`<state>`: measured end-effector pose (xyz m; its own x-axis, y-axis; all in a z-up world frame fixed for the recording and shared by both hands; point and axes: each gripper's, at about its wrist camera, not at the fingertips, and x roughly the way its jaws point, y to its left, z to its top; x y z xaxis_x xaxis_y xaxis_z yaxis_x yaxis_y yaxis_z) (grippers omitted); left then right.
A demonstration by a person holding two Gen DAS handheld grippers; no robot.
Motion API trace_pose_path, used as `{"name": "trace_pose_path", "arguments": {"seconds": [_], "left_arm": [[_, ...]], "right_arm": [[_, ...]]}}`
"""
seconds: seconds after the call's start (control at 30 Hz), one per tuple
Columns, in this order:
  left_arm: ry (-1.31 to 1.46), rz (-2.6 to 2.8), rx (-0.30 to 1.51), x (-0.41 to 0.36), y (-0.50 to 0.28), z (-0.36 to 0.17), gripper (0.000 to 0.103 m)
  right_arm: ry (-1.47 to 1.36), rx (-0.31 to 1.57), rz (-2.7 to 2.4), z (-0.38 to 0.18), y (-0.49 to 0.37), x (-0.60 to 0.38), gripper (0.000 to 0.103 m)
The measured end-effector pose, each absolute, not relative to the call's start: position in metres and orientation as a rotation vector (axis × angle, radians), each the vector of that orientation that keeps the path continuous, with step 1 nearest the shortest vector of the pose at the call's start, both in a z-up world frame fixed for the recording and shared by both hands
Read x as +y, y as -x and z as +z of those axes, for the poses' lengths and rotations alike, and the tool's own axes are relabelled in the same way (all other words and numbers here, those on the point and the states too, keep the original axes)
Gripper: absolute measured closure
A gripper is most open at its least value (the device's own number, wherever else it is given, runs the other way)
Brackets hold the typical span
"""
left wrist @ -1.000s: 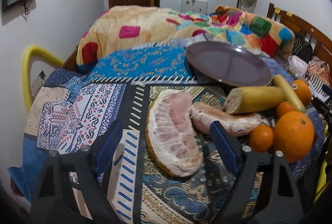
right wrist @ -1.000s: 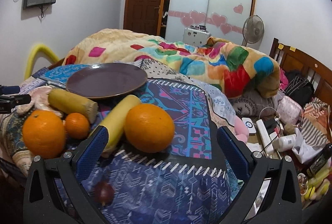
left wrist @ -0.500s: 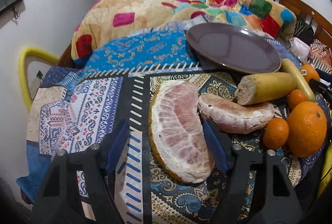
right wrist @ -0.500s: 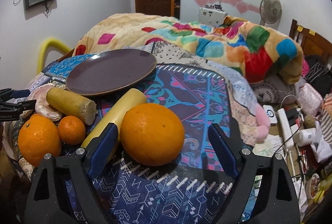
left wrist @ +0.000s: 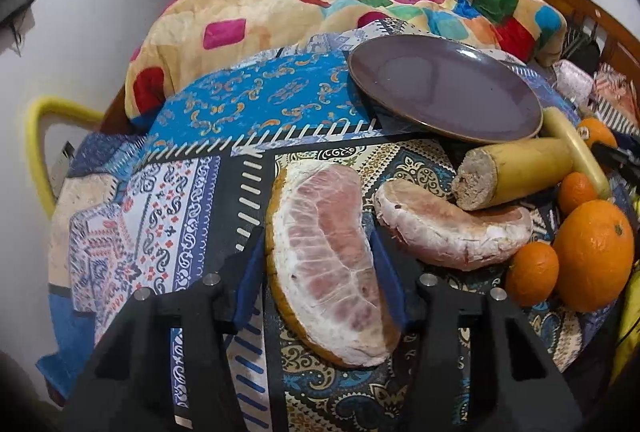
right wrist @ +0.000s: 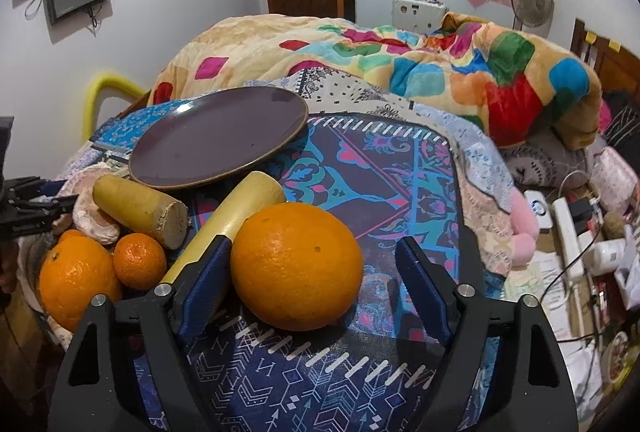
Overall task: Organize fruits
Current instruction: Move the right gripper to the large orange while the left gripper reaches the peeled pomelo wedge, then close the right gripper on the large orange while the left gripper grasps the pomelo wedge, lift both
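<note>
A peeled pomelo wedge (left wrist: 328, 264) lies on the patterned cloth between the pads of my left gripper (left wrist: 320, 256), which press on both its sides. A second pomelo piece (left wrist: 452, 228) lies to its right. An empty purple plate (left wrist: 444, 88) sits behind; it also shows in the right wrist view (right wrist: 216, 136). My right gripper (right wrist: 312, 264) is open around a large orange (right wrist: 296, 264); its left pad is close to the fruit and the right pad stands apart.
Two yellow cut stalks (right wrist: 140, 208) (right wrist: 228, 220), a second large orange (right wrist: 76, 280) and a small mandarin (right wrist: 140, 260) lie left of my right gripper. A colourful blanket (right wrist: 400, 60) is heaped behind. The bed's right edge drops to cluttered things (right wrist: 572, 232).
Both grippers moved forward and down. My left gripper's jaws closed onto the pomelo wedge. My right gripper's jaws narrowed around the large orange.
</note>
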<state>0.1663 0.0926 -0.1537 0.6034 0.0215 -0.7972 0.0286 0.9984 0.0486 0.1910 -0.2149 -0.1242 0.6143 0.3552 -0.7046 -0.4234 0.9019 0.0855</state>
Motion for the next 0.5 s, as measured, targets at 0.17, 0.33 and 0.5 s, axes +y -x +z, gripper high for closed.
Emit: {"name": "trace_pose_path", "arguments": {"seconds": [0.17, 0.33, 0.5], "left_arm": [[-0.073, 0.005, 0.915, 0.092, -0.164, -0.151, 0.052], [-0.069, 0.015, 0.893, 0.095, -0.159, -0.142, 0.052], [-0.074, 0.026, 0.857, 0.095, -0.157, -0.123, 0.052]], "right_arm": [[0.100, 0.799, 0.473, -0.124, -0.190, -0.211, 0.041], [0.120, 0.791, 0.460, -0.122, -0.187, -0.210, 0.042], [0.114, 0.763, 0.459, -0.112, -0.184, -0.213, 0.042]]}}
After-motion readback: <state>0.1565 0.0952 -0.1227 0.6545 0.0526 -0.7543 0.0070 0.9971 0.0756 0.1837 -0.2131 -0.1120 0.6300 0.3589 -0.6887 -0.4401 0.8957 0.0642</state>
